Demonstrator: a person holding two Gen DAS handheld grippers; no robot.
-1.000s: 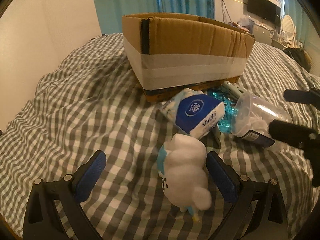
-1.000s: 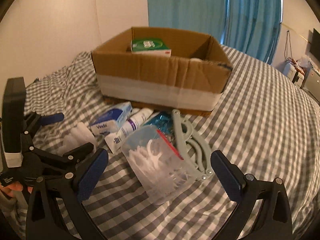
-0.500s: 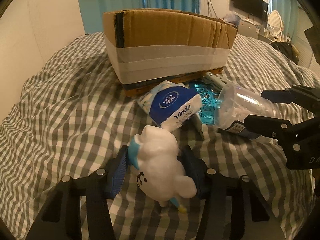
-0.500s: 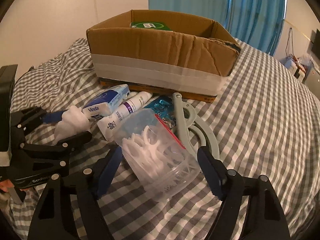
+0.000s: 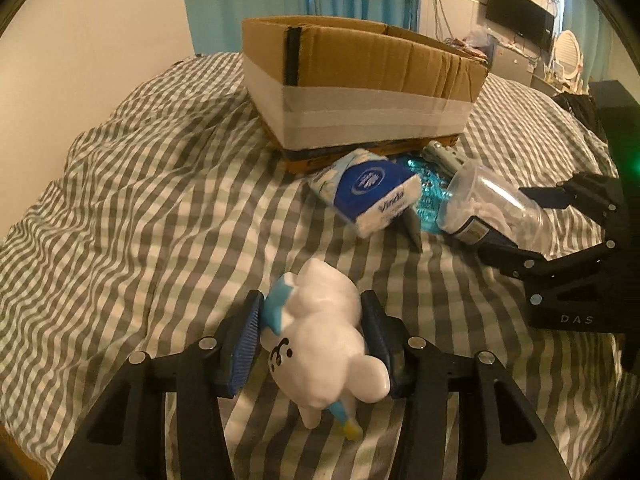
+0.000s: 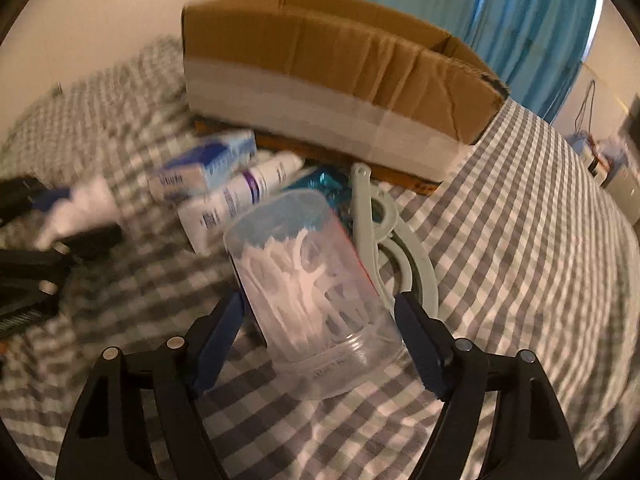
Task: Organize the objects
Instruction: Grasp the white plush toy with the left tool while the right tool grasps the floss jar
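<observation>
My left gripper (image 5: 314, 334) is shut on a white plush toy (image 5: 324, 336) with blue ears, lying on the checked bedspread. My right gripper (image 6: 320, 328) is shut on a clear plastic jar of white floss picks (image 6: 308, 284), which lies on its side; the jar also shows in the left wrist view (image 5: 492, 208). A cardboard box (image 5: 356, 84) banded with white tape stands beyond both; it shows in the right wrist view (image 6: 332, 88) too. Its inside is hidden.
A blue and white Vinda tissue pack (image 5: 370, 192), a white tube (image 6: 240, 196), a shiny teal packet (image 5: 424, 192) and a pale grey plastic hanger (image 6: 384, 236) lie in front of the box. The bedspread (image 5: 140, 208) stretches to the left. Blue curtains hang behind.
Both grippers have closed, the left on the plush toy and the right on the floss jar. Both have moved forward toward the box.
</observation>
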